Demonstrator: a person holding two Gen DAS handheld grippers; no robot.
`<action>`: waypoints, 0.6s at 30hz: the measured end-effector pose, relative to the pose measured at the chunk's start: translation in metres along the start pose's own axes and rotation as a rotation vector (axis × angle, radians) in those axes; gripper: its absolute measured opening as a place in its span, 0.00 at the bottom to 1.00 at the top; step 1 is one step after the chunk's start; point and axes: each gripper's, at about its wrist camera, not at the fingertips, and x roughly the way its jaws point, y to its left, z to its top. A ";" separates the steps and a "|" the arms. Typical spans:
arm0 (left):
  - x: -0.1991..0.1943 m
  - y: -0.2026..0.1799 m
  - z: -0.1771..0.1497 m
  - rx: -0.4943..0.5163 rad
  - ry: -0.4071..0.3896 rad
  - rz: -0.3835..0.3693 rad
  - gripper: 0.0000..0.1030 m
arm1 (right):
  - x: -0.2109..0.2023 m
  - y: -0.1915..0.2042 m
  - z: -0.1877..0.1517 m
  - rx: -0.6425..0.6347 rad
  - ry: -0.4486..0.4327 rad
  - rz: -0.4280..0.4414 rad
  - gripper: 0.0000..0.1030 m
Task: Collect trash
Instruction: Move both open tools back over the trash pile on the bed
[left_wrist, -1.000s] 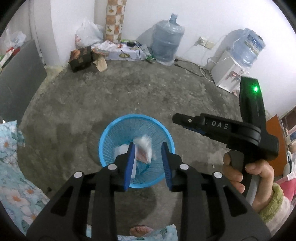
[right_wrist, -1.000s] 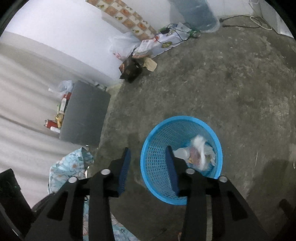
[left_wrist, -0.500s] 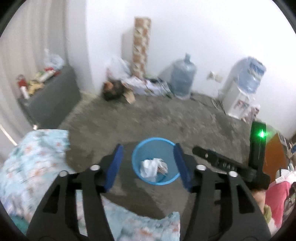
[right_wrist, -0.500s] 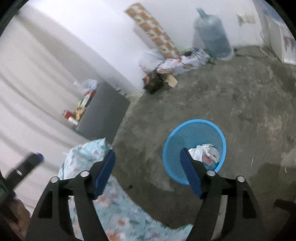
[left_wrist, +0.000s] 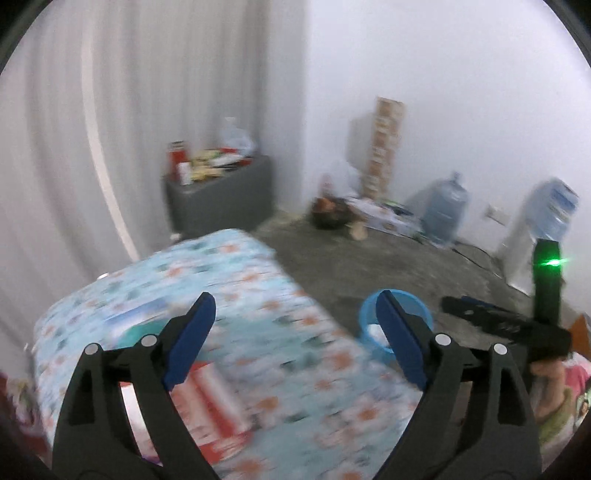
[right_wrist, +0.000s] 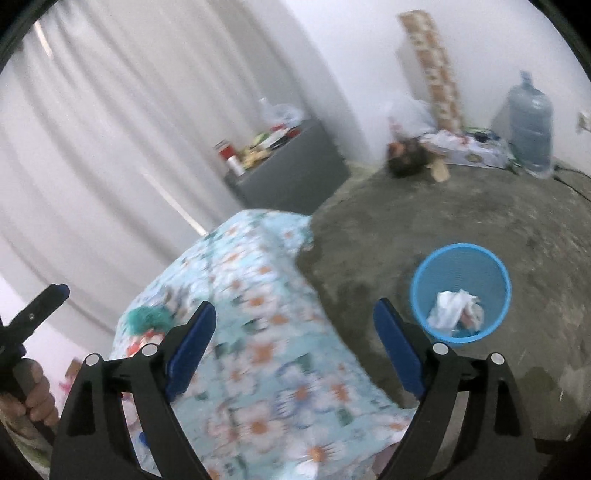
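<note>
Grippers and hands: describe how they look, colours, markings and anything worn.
Both the left gripper and the right gripper have black angular arms, blue pads and silver rivets. The right one's body shows a green light. The right hand wears a yellow-green fuzzy cuff.

A bright blue mesh basket (right_wrist: 461, 291) is seen on mottled grey concrete floor (right_wrist: 461, 214); white crumpled trash (right_wrist: 456, 309) is held within it; a pale turquoise cloth (right_wrist: 258, 332) is patterned with white, orange-centred flowers; dark blue pads (right_wrist: 192, 347) are fitted to black grippers.
</note>
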 end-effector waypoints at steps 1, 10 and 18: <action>-0.009 0.013 -0.004 -0.019 -0.009 0.023 0.82 | 0.001 0.007 -0.001 -0.016 0.010 0.018 0.82; -0.061 0.121 -0.040 -0.231 -0.034 0.213 0.82 | 0.031 0.063 -0.006 -0.078 0.125 0.139 0.82; -0.061 0.171 -0.060 -0.319 -0.006 0.237 0.82 | 0.074 0.098 -0.011 -0.055 0.236 0.220 0.82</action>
